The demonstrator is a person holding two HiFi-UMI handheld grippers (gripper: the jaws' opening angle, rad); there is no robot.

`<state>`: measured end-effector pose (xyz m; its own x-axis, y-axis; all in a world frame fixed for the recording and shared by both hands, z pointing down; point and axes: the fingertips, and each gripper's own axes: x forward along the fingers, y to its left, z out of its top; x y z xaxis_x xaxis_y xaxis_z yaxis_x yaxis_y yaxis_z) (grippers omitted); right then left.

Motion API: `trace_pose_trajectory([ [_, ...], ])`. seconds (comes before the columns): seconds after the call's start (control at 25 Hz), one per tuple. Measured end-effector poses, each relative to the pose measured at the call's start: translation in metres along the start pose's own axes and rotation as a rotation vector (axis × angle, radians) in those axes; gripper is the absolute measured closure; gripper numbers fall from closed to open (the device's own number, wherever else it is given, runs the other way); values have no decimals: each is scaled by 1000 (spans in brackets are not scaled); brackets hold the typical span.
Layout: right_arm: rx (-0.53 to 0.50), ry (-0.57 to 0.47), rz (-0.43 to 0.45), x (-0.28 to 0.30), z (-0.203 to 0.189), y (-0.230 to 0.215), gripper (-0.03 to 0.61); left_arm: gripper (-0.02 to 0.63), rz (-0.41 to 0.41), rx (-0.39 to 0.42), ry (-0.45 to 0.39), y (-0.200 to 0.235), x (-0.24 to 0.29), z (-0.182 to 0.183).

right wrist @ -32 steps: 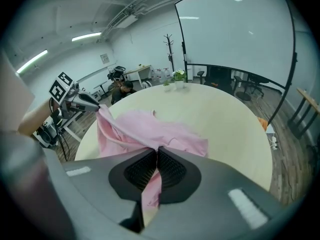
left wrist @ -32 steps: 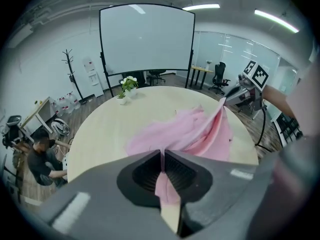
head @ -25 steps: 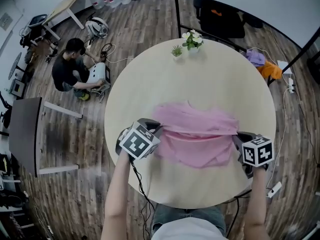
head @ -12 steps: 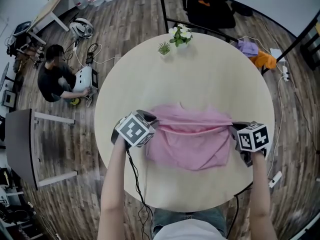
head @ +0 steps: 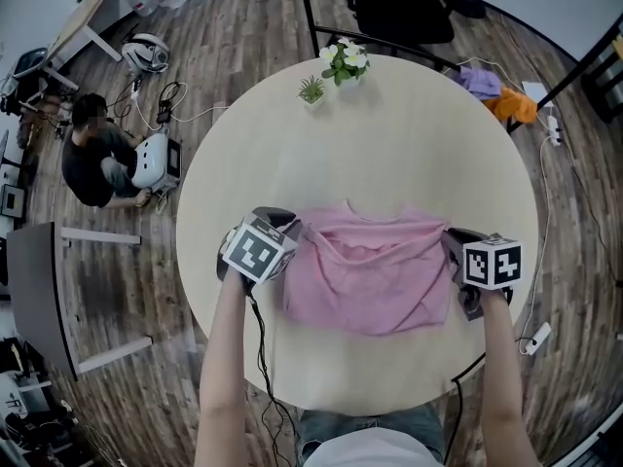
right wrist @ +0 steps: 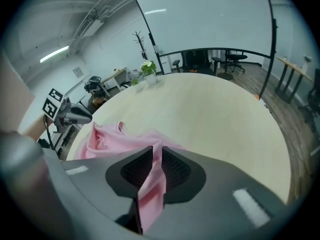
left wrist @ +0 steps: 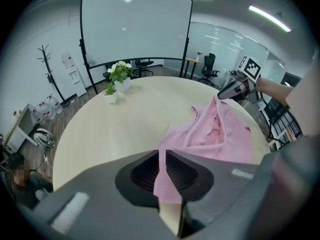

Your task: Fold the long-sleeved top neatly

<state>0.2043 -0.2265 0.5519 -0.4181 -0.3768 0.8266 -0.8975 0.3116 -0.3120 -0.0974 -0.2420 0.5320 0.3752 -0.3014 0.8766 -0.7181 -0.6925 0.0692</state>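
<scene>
Jaws first: the left gripper (left wrist: 161,156) is clamping tight on a pinch of pink cloth, with the fabric running straight through the closed jaws. The right gripper (right wrist: 156,156) has just been opening its jaws a little. They're standing slightly apart with a strip of the same cloth lying in the narrow gap, and the pads don't look like they're really squeezing it.

The long-sleeved top (head: 375,275) is lying on the round table (head: 389,134), on the side nearest the person, with its neckline pointing toward the far side. Each gripper is sitting at one outer edge of it, left at the left edge and right at the right edge. A loose, baggy fold is running across the upper middle.

Handling-wise, the top is looking light, thin and totally floppy. It's sagging and wrinkling wherever nothing's holding it, so it probably isn't going to keep a crease unless it's laid flat and smoothed. It's not looking fragile, and it doesn't seem to be sliding around on the tabletop. The best places to grab are looking like the corners and outer edges of a fold, both sides at once. Keeping the cloth taut between the grippers should help the fold line land straight.
</scene>
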Motion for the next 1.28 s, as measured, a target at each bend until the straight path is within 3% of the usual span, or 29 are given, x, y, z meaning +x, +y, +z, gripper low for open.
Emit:
trace_pose_trajectory([
  [0.16,33,-107,-5,-10,16,-4,453,564,6,-7,-17,-5,2,-7],
  [0.32,-26,-150,8,-18,16,-1,426,564,-1,-36,-37,-13,4,-13],
  [0.4,-67,-147,15,-16,9,2,391,559,-14,-51,-73,-18,4,-13],
  [0.52,-115,-101,5,-8,-8,2,379,466,-35,-49,-123,-28,8,-8],
  [0.6,-141,-68,-2,0,-15,2,377,450,-19,-28,-121,-30,15,-9],
  [0.8,-159,-20,-23,20,-19,0,387,450,-19,-15,-68,-39,39,-15],
  [1.0,-152,-4,-63,25,-24,-4,507,530,25,-28,-42,-39,52,-19],
  [1.28,-104,-142,-95,-22,-5,1,518,574,29,-110,-172,-29,16,-3],
])
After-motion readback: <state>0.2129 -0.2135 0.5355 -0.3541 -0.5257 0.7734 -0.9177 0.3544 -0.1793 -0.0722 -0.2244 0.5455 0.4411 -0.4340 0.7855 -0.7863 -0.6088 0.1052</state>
